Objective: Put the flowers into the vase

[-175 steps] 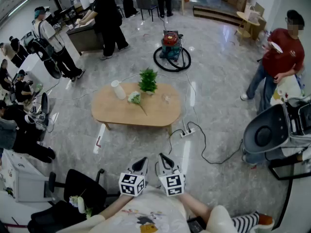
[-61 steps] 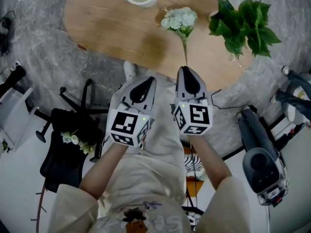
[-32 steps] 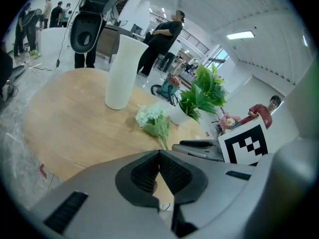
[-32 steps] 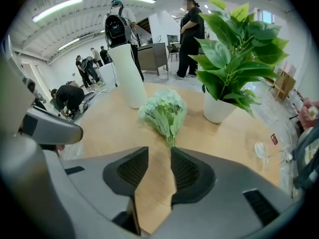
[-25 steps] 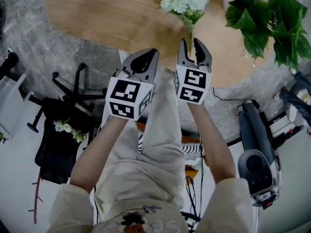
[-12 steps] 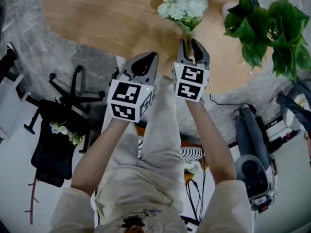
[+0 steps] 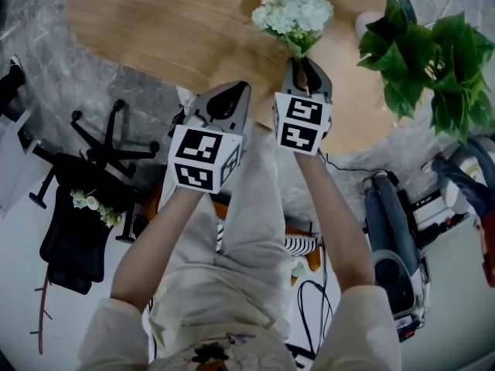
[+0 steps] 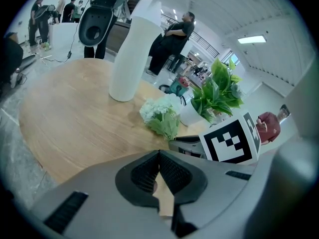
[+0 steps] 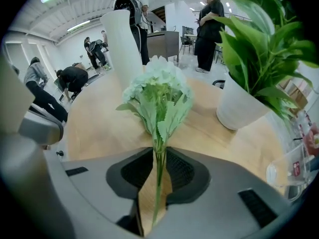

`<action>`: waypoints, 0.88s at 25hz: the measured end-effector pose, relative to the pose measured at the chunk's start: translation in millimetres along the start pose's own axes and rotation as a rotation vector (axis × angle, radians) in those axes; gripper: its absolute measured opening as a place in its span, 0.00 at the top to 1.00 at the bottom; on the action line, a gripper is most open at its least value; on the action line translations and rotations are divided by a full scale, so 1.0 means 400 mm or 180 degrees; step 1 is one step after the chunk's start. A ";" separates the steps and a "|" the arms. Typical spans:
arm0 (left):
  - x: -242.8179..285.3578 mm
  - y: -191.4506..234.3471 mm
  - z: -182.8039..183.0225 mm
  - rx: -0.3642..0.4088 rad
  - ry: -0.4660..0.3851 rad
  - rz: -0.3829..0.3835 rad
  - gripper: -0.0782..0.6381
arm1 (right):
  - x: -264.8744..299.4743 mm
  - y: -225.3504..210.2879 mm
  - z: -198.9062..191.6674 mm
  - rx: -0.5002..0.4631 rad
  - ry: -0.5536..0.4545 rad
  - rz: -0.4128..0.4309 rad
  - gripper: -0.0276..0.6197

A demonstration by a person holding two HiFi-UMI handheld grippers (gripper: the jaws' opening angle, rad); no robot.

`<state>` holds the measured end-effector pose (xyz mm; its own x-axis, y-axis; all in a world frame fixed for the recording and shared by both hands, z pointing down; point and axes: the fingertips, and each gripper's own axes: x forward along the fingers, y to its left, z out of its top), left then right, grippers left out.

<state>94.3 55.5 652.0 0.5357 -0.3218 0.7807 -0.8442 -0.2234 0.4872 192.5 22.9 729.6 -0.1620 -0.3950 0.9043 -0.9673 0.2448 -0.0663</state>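
Your right tongs point(image 7: 304, 62) have just been closing and clench the thin green stem of the flowers point(image 7: 294, 10). The flowers lie on the wooden counter point(image 7: 155, 29) with their white blossoms at twelve o'clock from the tongs. Your left tongs point(image 7: 230, 93) hang just beside the right ones at nine o'clock, pressed together on nothing, near the counter's edge. The tall white vase point(image 8: 128, 54) stands upright at about eleven o'clock beyond the blossoms, apart from them. A potted plant point(image 7: 429, 60) sits at three o'clock of the flowers.
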 end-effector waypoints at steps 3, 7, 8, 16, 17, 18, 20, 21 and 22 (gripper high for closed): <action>-0.006 0.002 0.009 -0.0015 -0.0033 0.0014 0.88 | 0.011 0.015 0.003 -0.0049 0.0058 0.0115 0.76; -0.008 0.003 0.008 -0.0028 -0.0048 0.0030 0.88 | 0.018 0.004 0.000 -0.0077 0.0123 0.0068 0.85; -0.009 0.002 0.007 -0.0028 -0.0051 0.0031 0.88 | 0.018 0.001 0.000 -0.0089 0.0133 0.0062 0.87; -0.024 -0.010 0.006 0.0000 -0.0074 0.0031 0.88 | -0.009 0.007 0.003 -0.0073 0.0056 0.0248 0.91; -0.025 -0.012 0.006 0.0008 -0.0076 0.0027 0.88 | -0.013 0.008 0.004 -0.0077 0.0028 0.0266 0.91; -0.027 -0.014 0.006 0.0016 -0.0079 0.0025 0.88 | -0.017 0.009 0.005 -0.0074 -0.0009 0.0278 0.91; -0.034 -0.017 0.006 0.0033 -0.0079 0.0022 0.88 | -0.027 0.008 0.009 -0.0043 -0.0103 0.0282 0.91; -0.038 -0.019 0.006 0.0041 -0.0078 0.0020 0.88 | -0.032 0.008 0.011 -0.0021 -0.0147 0.0272 0.91; -0.043 -0.019 0.006 0.0051 -0.0077 0.0020 0.88 | -0.036 0.008 0.013 0.0005 -0.0178 0.0257 0.91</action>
<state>91.7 60.6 633.9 0.5308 -0.3454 0.7739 -0.8473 -0.2361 0.4758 191.0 25.0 714.1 -0.2501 -0.4230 0.8710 -0.9509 0.2765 -0.1388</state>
